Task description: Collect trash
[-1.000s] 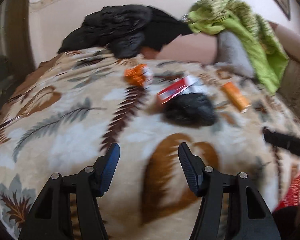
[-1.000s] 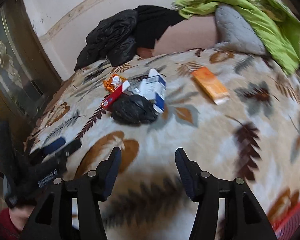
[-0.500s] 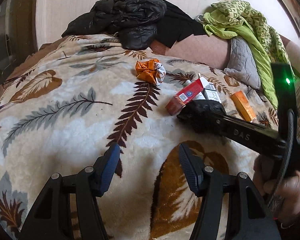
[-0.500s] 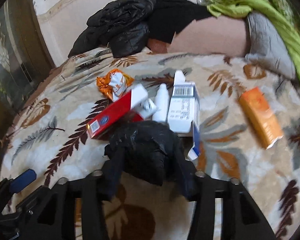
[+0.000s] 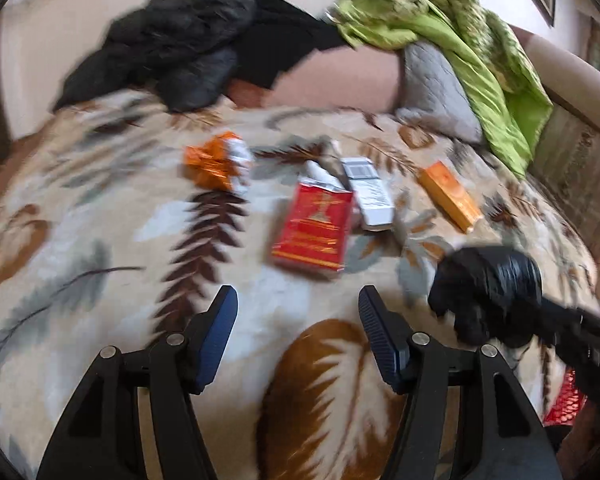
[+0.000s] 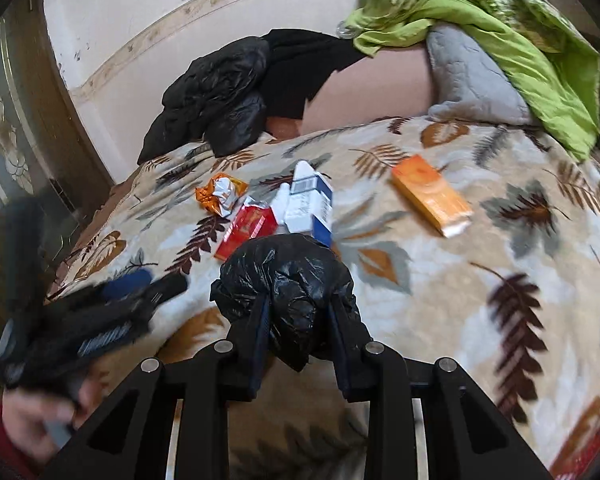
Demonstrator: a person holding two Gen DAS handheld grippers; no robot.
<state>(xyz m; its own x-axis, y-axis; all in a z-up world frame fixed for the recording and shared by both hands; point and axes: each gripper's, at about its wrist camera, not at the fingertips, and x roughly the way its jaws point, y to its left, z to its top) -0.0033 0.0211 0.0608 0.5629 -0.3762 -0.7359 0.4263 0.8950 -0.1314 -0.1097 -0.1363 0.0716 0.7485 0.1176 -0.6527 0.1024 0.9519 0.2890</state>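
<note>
Covering the whole work surface: leaf-print blanket [image 6: 440,280], cream ground with brown, grey and orange leaves, spread over a bed. Behind it pale wall with patterned border strip [image 6: 172,20], dark wood door with gilt flower panel [image 6: 4,128] at left. At the head end: black puffer jacket [image 6: 216,96] heaped beside black cloth, grey quilted pillow [image 6: 472,76], green quilt [image 6: 500,20] draped over it. Picture-frame corner at upper right of left wrist view.

Trash on blanket, grouped mid-bed: crumpled orange foil wrapper [image 6: 220,194], red cigarette pack [image 5: 314,226] with gold print (unreadable, blurred), white-and-blue carton [image 6: 312,204] with barcode on its top flap, small white bottle touching it, orange box [image 6: 430,194] lying apart to the right. No legible brand text anywhere.

Right gripper [image 6: 298,308] jaws just closing, now clamped on crumpled black plastic bag [image 6: 288,280], pads pressing both sides; bag just in front of red pack and carton, whether lifted off the blanket cannot tell. Seen too at right of left wrist view.

Left gripper [image 5: 298,320] jaws apart, nothing between, blue pads over bare blanket short of red pack. Hand [image 6: 40,420] with red sleeve behind it in right wrist view (blurred).
</note>
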